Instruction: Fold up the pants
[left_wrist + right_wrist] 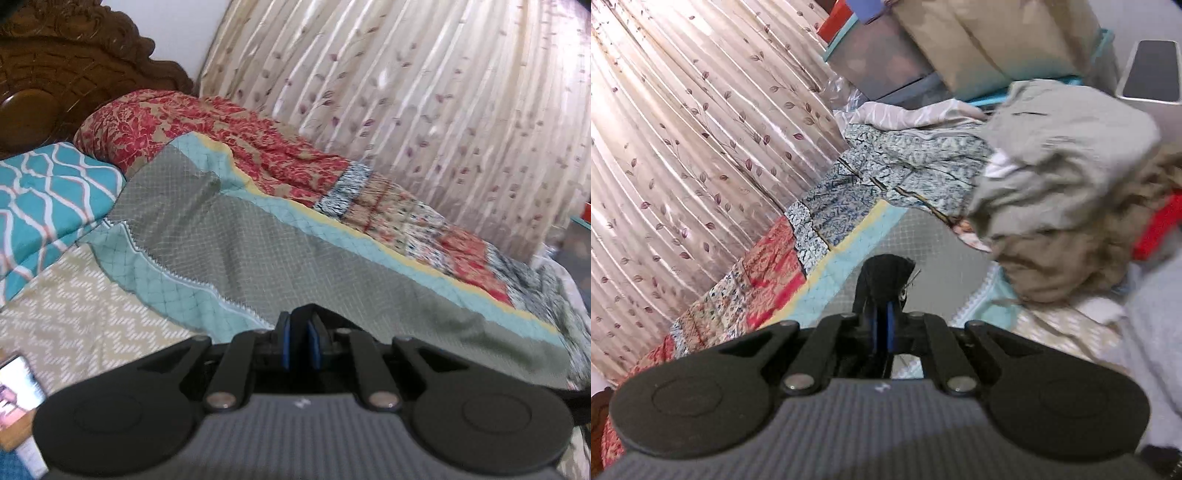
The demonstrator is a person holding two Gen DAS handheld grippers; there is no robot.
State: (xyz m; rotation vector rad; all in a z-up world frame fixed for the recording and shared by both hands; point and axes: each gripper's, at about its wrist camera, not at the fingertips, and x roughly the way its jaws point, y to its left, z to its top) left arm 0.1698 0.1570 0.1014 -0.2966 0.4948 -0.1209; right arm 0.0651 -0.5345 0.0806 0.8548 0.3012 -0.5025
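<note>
The bed (92, 317) fills both views; dark pants (886, 275), centre of the right view, sit pinched in the closed right tongs (882, 325); left tongs (298, 339) closed, seemingly on dark cloth too; best lift evenly, keeping the fabric taut.

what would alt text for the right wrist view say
The right gripper, jaws shut on a bit of dark fabric, is raised over a grey-green quilt on a bed. A heap of beige clothes lies to the right, a leaf-print curtain to the left.
</note>
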